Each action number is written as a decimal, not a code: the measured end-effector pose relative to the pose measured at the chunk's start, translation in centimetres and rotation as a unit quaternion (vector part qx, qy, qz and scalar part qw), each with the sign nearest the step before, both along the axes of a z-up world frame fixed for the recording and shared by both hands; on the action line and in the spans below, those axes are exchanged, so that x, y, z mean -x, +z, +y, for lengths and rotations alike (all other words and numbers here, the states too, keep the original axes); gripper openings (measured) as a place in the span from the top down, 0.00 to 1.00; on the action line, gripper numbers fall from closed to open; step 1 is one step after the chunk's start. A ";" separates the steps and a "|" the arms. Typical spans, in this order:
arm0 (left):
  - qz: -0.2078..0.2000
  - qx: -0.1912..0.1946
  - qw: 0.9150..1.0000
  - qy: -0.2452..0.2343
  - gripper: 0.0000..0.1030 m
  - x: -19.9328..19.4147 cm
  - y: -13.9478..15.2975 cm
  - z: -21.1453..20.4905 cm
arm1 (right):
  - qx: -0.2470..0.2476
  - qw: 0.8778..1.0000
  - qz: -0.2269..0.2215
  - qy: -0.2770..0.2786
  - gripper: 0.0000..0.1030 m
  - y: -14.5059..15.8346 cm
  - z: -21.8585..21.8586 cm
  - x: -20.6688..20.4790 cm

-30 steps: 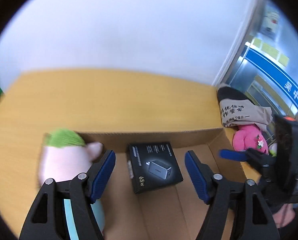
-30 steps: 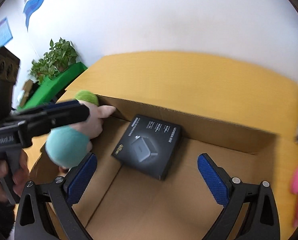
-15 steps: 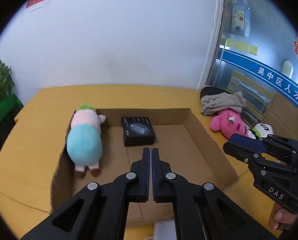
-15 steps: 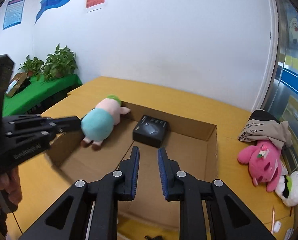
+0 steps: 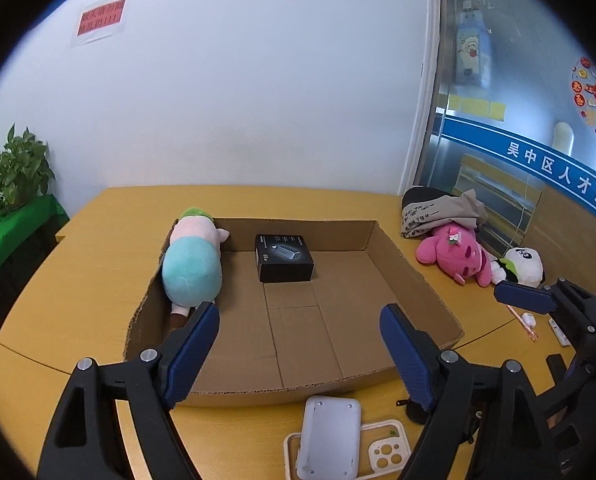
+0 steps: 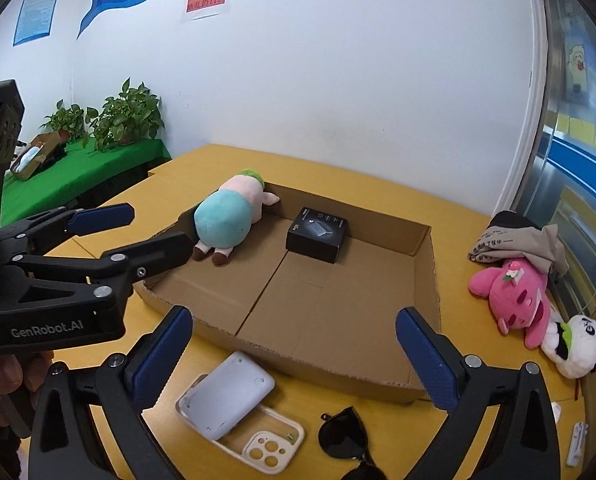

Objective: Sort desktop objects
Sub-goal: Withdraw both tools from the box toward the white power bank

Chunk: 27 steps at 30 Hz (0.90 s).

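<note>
My left gripper (image 5: 300, 328) and right gripper (image 6: 293, 334) are both opening wide, holding nothing, above the cardboard tray's (image 6: 310, 364) near edge; its middle floor lies free.

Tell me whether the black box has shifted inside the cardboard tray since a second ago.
No. The black box lies by the tray's far wall, right of the teal plush, as before; only the cameras pulled back.
</note>
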<state>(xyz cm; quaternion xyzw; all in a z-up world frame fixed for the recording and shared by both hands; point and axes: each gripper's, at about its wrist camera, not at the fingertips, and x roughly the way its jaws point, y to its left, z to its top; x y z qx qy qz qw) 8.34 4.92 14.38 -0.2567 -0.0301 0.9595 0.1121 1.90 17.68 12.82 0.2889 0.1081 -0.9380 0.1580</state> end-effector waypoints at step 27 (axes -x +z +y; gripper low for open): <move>-0.109 0.022 0.992 -0.060 0.20 -1.9 -8.7 1.3 | 0.071 0.988 -0.110 -0.085 0.00 -8.3 6.7 -1.6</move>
